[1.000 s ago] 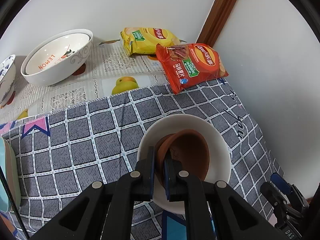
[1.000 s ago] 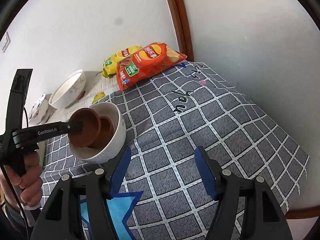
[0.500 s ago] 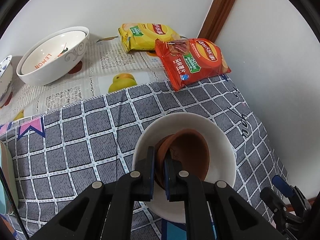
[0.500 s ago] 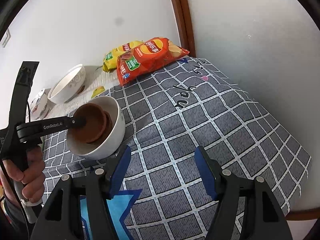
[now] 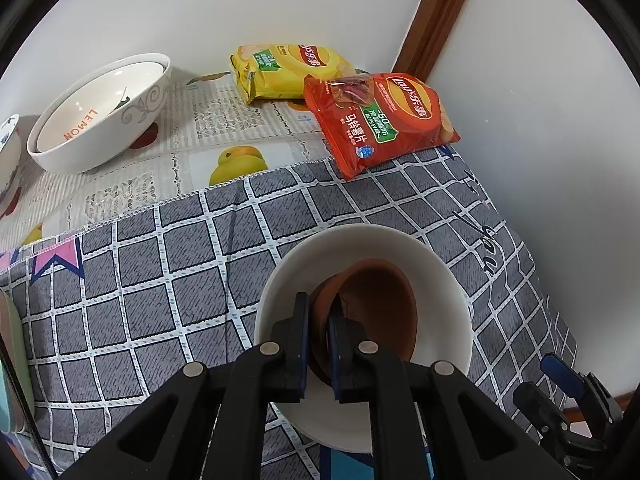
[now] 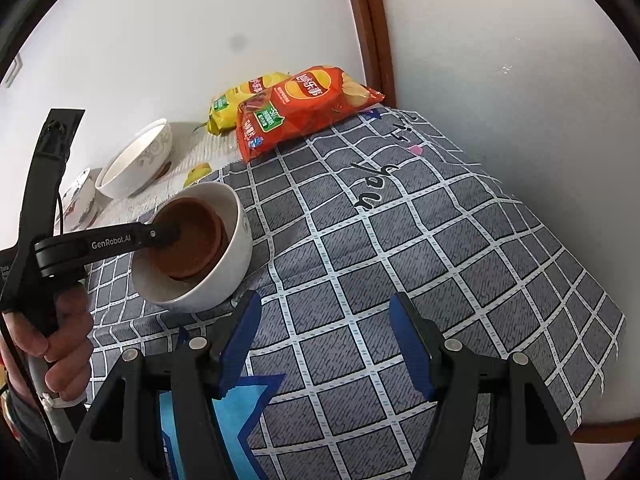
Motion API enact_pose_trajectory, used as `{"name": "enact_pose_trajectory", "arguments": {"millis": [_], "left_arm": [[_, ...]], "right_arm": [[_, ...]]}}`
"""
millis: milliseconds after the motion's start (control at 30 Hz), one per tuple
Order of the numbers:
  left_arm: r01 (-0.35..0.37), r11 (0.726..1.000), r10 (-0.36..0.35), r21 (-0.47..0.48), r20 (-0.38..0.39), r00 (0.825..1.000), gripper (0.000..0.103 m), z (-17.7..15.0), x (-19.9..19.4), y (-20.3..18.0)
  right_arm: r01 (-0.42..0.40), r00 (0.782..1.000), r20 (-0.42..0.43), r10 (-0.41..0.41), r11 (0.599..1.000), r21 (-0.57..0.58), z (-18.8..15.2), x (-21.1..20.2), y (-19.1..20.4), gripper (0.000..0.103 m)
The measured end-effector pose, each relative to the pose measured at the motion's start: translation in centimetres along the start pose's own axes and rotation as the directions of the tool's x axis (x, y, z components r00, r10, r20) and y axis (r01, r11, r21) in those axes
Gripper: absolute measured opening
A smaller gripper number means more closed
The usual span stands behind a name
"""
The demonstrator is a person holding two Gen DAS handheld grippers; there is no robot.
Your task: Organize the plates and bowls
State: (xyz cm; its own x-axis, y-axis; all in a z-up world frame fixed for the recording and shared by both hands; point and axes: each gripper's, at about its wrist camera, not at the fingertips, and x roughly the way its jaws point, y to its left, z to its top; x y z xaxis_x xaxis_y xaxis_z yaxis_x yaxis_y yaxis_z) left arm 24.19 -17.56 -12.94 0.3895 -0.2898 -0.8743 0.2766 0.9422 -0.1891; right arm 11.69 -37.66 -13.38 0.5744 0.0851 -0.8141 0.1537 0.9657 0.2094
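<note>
My left gripper (image 5: 319, 312) is shut on the rim of a small brown bowl (image 5: 376, 312), which sits tilted inside a white bowl (image 5: 444, 292) on the grey checked cloth. In the right wrist view the brown bowl (image 6: 192, 240) rests low in the white bowl (image 6: 224, 276), with the left gripper (image 6: 172, 236) clamped on its near rim. My right gripper (image 6: 326, 320) is open and empty, just right of the white bowl, above the cloth.
Two nested white bowls, the inner one marked LEMON (image 5: 100, 116), stand at the back left, with a patterned bowl (image 5: 8, 152) at the left edge. A yellow chip bag (image 5: 288, 72) and a red chip bag (image 5: 380, 120) lie by the wall corner. A plate edge (image 5: 12, 360) shows far left.
The left gripper has lowered the brown bowl deeper into the white bowl, still gripping it. The right gripper stayed open and shifted only slightly.
</note>
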Motion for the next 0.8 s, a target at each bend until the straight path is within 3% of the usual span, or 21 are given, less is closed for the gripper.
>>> {"name": "enact_pose_trajectory", "arguments": {"millis": [800], "left_arm": [[0.006,0.998,-0.005,0.057,-0.023,1.000,0.015,-0.7,-0.9,-0.5]], "right_arm": [[0.007,1.000,0.004,-0.007,0.999,-0.052,0.1,-0.6,1.4,0.066]]}}
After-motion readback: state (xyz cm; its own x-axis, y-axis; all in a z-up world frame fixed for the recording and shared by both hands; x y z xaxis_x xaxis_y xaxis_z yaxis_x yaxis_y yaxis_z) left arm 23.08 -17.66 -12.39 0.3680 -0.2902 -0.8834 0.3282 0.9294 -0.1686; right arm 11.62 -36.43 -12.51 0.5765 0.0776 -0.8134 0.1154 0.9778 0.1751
